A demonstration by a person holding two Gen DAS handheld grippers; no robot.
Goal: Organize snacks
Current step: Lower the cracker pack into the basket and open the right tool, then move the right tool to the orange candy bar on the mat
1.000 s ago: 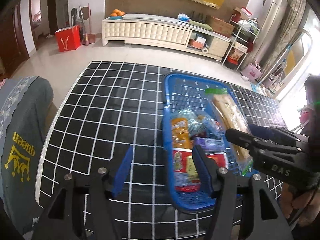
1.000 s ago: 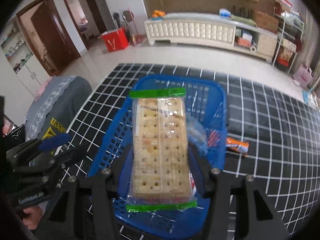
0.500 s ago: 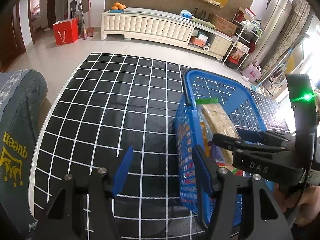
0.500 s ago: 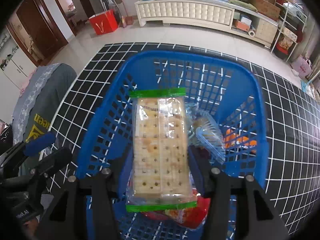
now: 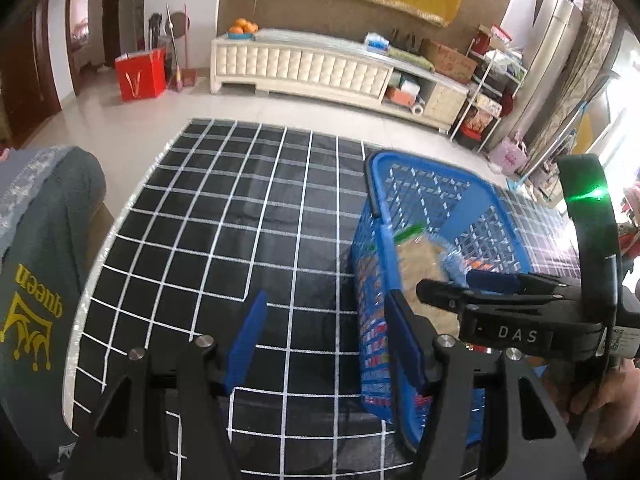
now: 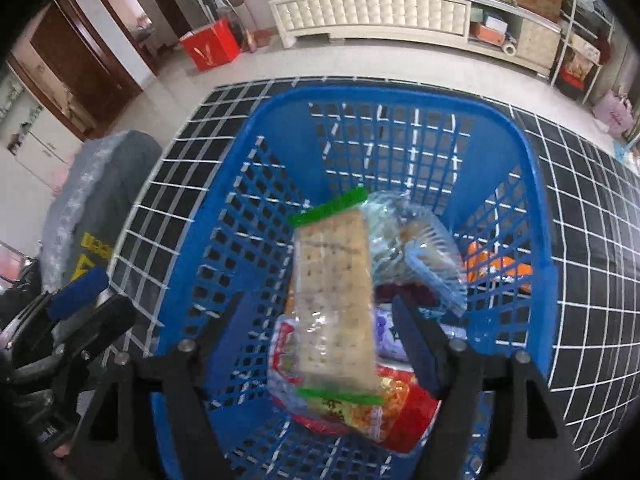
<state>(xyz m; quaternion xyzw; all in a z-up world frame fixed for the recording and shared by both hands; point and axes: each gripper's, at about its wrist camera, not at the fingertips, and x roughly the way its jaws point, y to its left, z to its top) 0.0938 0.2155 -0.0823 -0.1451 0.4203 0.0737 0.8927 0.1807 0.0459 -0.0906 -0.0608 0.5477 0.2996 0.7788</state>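
Note:
A blue plastic basket (image 6: pixel 536 216) stands on the black grid-patterned table (image 5: pixel 224 240); it also shows in the left wrist view (image 5: pixel 374 248). A clear cracker packet with green ends (image 6: pixel 332 292) lies tilted inside it on top of other snack packs, blurred. My right gripper (image 6: pixel 320 320) is open above the basket, its fingers apart on either side of the packet and not gripping it; it also shows in the left wrist view (image 5: pixel 444 288). My left gripper (image 5: pixel 324 332) is open and empty over the table left of the basket.
A red snack pack (image 6: pixel 396 404), a clear cake pack (image 6: pixel 420 256) and an orange pack (image 6: pixel 496 268) lie in the basket. A grey-covered chair (image 5: pixel 36 272) stands at the table's left edge. A white cabinet (image 5: pixel 312 68) is across the floor.
My right gripper opened and let go of the cracker packet, which dropped tilted into the basket. The left gripper drifted a little left, away from the basket.

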